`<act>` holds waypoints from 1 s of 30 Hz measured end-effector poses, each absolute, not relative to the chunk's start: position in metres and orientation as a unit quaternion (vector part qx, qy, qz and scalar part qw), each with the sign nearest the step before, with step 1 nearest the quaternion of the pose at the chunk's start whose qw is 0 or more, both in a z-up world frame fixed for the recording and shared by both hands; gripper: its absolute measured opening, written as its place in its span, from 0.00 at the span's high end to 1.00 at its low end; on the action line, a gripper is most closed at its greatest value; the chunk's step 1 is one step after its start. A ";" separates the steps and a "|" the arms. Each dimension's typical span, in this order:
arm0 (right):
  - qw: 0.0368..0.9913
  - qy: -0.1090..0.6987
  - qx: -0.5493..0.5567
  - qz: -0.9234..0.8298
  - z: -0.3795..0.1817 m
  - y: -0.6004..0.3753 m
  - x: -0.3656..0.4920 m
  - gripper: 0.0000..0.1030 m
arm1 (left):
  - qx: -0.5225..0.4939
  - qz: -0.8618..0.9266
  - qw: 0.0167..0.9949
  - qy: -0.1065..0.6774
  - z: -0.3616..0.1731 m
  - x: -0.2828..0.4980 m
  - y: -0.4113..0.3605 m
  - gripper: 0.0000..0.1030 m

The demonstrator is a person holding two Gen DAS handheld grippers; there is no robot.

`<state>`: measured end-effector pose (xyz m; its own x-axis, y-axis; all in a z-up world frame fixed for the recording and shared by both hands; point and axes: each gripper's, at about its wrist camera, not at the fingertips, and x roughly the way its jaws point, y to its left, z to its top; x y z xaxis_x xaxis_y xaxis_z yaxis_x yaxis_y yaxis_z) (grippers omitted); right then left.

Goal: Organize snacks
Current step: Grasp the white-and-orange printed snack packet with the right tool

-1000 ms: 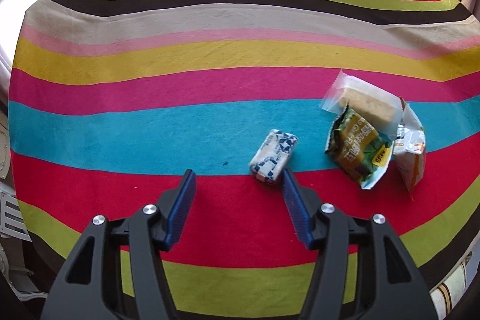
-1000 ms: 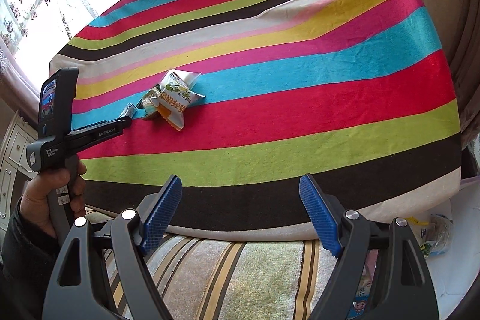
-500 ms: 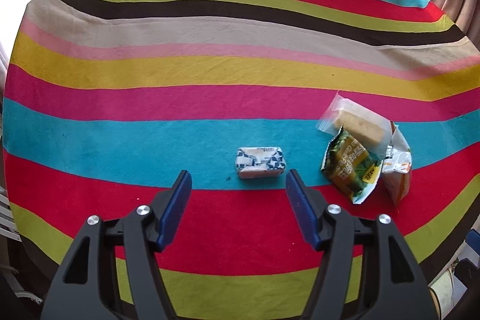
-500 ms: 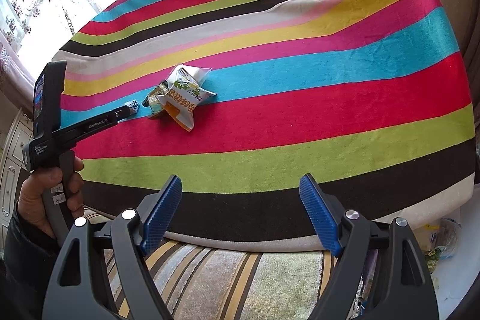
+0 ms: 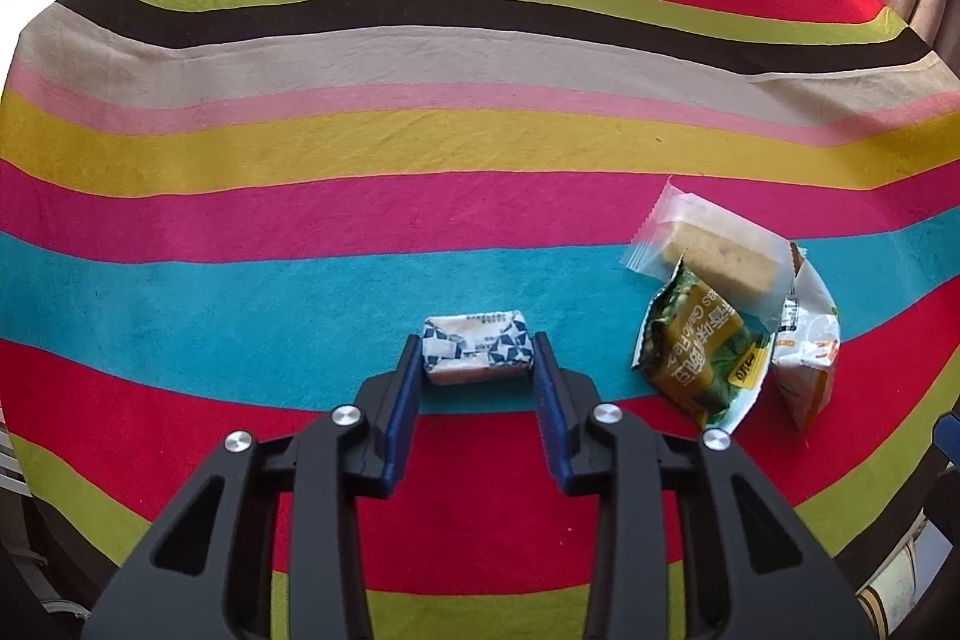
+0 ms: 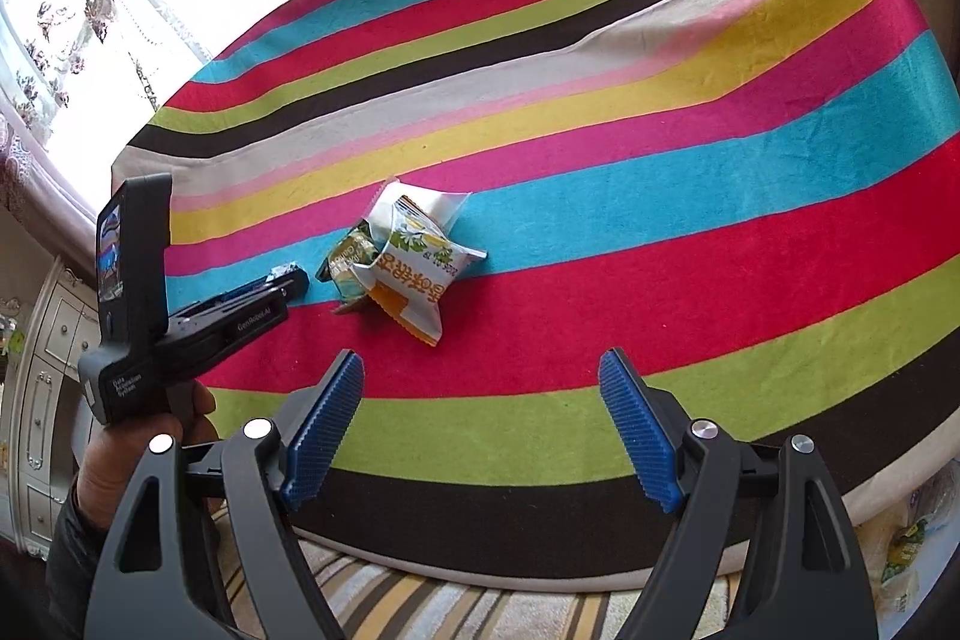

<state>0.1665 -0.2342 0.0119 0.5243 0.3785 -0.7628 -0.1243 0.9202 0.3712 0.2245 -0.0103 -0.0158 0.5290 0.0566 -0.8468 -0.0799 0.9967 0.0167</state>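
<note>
Two blue-padded left tongs point(image 5: 477, 367) are closing on a small white-and-blue patterned wrapped snack block point(image 5: 477, 355), which sits crosswise between them; the pads appear to meet its two short ends, though how firmly I cannot tell. To do this step well, I would let the squeeze finish before lifting, keep the pads centred on the ends so the soft wrapper does not twist out, and raise it straight up off the striped cloth-covered table point(image 5: 420, 148) before carrying it toward the pile.

That block looks pillow-shaped and slightly crumpled, with a printed geometric pattern and a paler underside, lying on the turquoise stripe at the red stripe's edge. At about two o'clock from it, well apart, lie a green-and-yellow foil snack packet point(image 5: 702, 352), a clear plastic pouch holding a pale cake bar point(image 5: 714, 250), and a white-and-orange snack bag point(image 5: 807, 340), overlapping one another.

Empty right tongs point(image 6: 480, 430) stand wide open near the table's edge, nothing between them.
</note>
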 end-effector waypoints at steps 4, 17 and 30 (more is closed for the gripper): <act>0.857 0.464 0.169 0.146 0.009 -0.228 0.181 0.23 | -0.013 0.039 0.877 0.478 -0.016 0.221 -0.010 0.66; 0.844 0.476 0.215 0.121 -0.005 -0.199 0.224 0.36 | -0.042 0.045 0.881 0.469 -0.014 0.205 0.003 0.66; 0.844 0.491 0.181 0.117 -0.019 -0.187 0.226 0.63 | -0.051 0.046 0.886 0.459 -0.007 0.195 0.004 0.67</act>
<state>0.2260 -0.1873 -0.0189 0.4903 0.3752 -0.7867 -0.0200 0.9072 0.4202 0.1945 0.0036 -0.0074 0.5746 0.0340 -0.8178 -0.1279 0.9906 -0.0487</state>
